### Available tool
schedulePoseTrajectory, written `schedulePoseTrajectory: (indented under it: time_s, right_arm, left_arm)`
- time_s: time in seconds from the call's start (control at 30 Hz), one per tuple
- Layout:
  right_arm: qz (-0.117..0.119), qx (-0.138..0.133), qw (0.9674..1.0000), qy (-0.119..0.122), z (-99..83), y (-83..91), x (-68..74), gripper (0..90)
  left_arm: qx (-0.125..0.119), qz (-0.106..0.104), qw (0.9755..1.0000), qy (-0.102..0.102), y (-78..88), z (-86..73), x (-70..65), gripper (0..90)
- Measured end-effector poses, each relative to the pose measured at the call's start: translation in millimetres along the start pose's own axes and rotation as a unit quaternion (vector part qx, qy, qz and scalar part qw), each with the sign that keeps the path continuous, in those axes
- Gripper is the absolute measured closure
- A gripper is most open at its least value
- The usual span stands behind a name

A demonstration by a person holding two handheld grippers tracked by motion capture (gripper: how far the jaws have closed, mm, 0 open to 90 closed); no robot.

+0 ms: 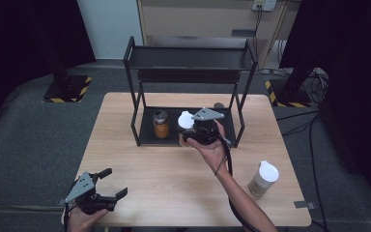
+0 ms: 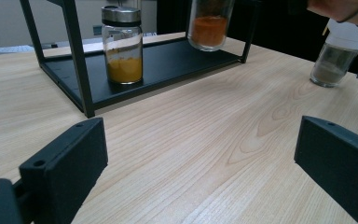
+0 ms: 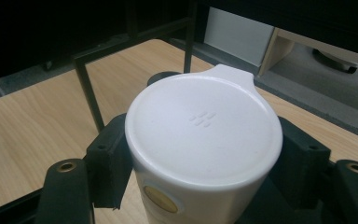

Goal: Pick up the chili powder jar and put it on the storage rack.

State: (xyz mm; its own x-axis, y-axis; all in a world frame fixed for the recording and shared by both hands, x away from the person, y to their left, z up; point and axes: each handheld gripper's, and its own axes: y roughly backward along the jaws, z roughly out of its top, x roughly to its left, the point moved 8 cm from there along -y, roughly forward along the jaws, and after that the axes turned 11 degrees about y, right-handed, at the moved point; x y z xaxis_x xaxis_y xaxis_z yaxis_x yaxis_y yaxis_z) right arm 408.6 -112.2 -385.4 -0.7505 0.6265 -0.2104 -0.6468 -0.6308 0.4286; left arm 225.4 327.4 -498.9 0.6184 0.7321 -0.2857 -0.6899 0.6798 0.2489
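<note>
Wood table, rack's lower shelf (image 1: 147,137): right gripper (image 1: 193,131) clenched just under white-lidded spice jar (image 3: 204,140) cap, likely glass, slippery, fragile; left gripper (image 1: 107,183) released.

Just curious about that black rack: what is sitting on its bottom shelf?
On the rack's bottom shelf stands a jar of orange-yellow powder with a metal lid. The right gripper holds a white-lidded jar just above the shelf; the hand covers the shelf's right part.
</note>
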Motion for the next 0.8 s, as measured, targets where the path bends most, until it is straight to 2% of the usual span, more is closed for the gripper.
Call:
schedulePoseTrajectory:
  time_s: [0.5, 0.8]
  right_arm:
    - [-0.016, 0.009, 0.9997, -0.018, -2.5, -30.5, -19.4, 30.8]
    - [-0.019, 0.016, 0.9996, -0.011, -1.4, -49.0, -23.1, 30.9]
  left_arm:
    - [0.0, -0.002, 1.0, 0.001, -0.4, -0.4, 0.7, 1.8]
    - [0.0, -0.003, 1.0, 0.001, -0.3, -0.5, 0.8, 1.9]
